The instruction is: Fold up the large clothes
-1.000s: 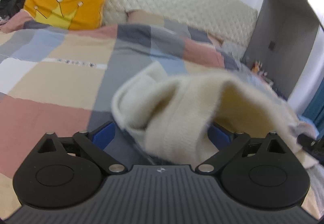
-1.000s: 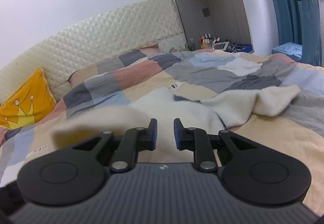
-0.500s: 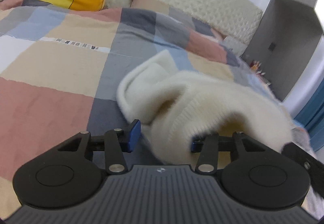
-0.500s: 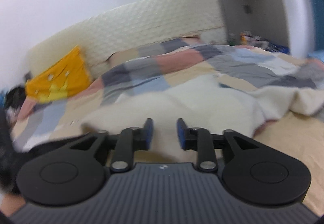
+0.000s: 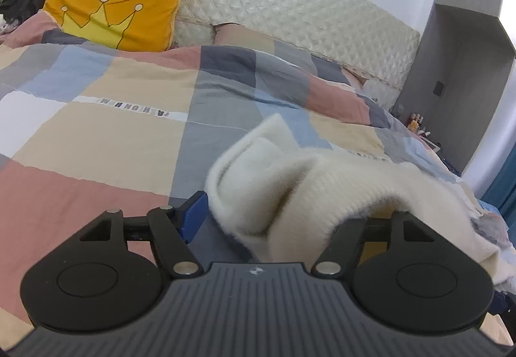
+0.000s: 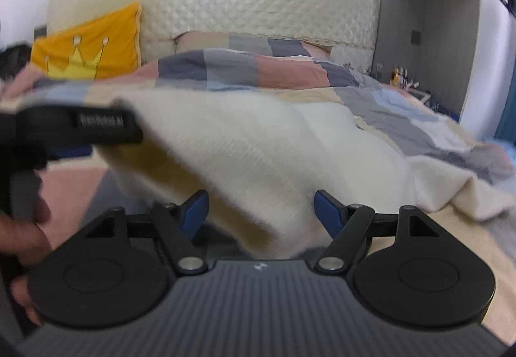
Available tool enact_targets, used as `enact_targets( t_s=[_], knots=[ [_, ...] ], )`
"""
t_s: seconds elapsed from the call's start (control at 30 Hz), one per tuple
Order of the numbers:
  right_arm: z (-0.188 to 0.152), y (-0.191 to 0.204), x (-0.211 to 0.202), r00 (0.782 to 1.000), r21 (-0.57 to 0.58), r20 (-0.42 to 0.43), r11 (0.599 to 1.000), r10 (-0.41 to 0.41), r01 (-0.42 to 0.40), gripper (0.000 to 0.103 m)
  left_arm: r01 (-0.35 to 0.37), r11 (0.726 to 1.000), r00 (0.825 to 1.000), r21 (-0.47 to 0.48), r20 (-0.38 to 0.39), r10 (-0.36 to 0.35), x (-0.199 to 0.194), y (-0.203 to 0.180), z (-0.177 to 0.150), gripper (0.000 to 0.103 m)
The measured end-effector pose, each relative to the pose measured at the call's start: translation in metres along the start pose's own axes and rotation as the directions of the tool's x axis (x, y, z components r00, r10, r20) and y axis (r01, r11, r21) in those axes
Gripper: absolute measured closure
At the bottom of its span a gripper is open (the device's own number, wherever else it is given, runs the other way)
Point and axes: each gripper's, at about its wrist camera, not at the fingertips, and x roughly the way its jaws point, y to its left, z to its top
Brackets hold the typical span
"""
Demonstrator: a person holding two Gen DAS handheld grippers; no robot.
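One cream sweater (image 5: 325, 195), one orange crown-print pillow (image 5: 119, 18), one patchwork quilt (image 5: 106, 137), one quilted cream headboard (image 5: 290, 15), two tools. Sweater: fluffy, ribbed knit, soft and bulky, bunched into a rolled fold, lying on the quilt well in front of the headboard and spread broadly across the bed in the right wrist view (image 6: 258, 144). Quilt: flat woven cloth in rectangular blocks of pink, beige, grey, blue and white. Pillow: smooth, square, propped against the headboard, which is padded in a diamond pattern. Left tool (image 5: 277, 221): jaws moderately wide and opening, with the sweater's rolled fold between them; left blue pad clear of the knit, right pad hidden behind it, so contact there cannot be told. Right tool (image 6: 261, 211): jaws likewise moderately wide and opening, sweater edge draped between the blue pads, neither pad visibly pressing on it. Picture blurred there. Left tool's black body (image 6: 77, 127) also visible beside the sweater, with a hand (image 6: 22, 234) below it.
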Motion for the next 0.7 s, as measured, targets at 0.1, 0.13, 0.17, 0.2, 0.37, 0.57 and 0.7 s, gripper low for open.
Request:
enact_targets(
  t_s=[0.1,0.13,0.17,0.2,0.37,0.57,0.7],
  knots=[
    [-0.001,-0.006,0.003,0.998,0.029,-0.015,0.998,-0.061,0.061,0.029,0.004,1.0,1.0,0.0,0.004,-0.004,0.001,0.001,0.001,0.03],
    [-0.001,-0.013,0.004,0.997,0.075,-0.023,0.994,-0.073,0.075,0.029,0.007,1.0,1.0,-0.002,0.003,-0.007,0.001,0.002,0.001,0.03],
    [0.0,-0.023,0.004,0.996,0.141,-0.038,0.986,-0.079,0.084,0.029,-0.002,1.0,1.0,-0.003,0.004,0.002,0.002,0.001,0.001,0.029],
    [-0.001,-0.033,0.004,0.995,0.208,-0.05,0.973,-0.087,0.096,0.03,-0.009,1.0,1.0,-0.002,0.001,0.009,0.003,0.001,0.0,0.029],
    [-0.01,-0.061,0.009,0.99,0.376,-0.104,0.918,-0.097,0.129,0.032,-0.002,1.0,1.0,0.001,0.001,0.002,0.008,-0.005,0.001,0.027],
    [-0.027,-0.05,0.035,0.978,0.393,-0.208,0.917,0.019,0.066,0.042,-0.071,0.996,0.997,-0.046,0.027,0.072,0.012,0.004,0.002,0.025],
    [-0.025,-0.042,0.033,0.984,0.354,-0.171,0.929,-0.049,0.108,0.061,-0.066,0.996,0.998,-0.061,0.004,0.066,0.013,0.014,-0.005,0.027]
  ],
)
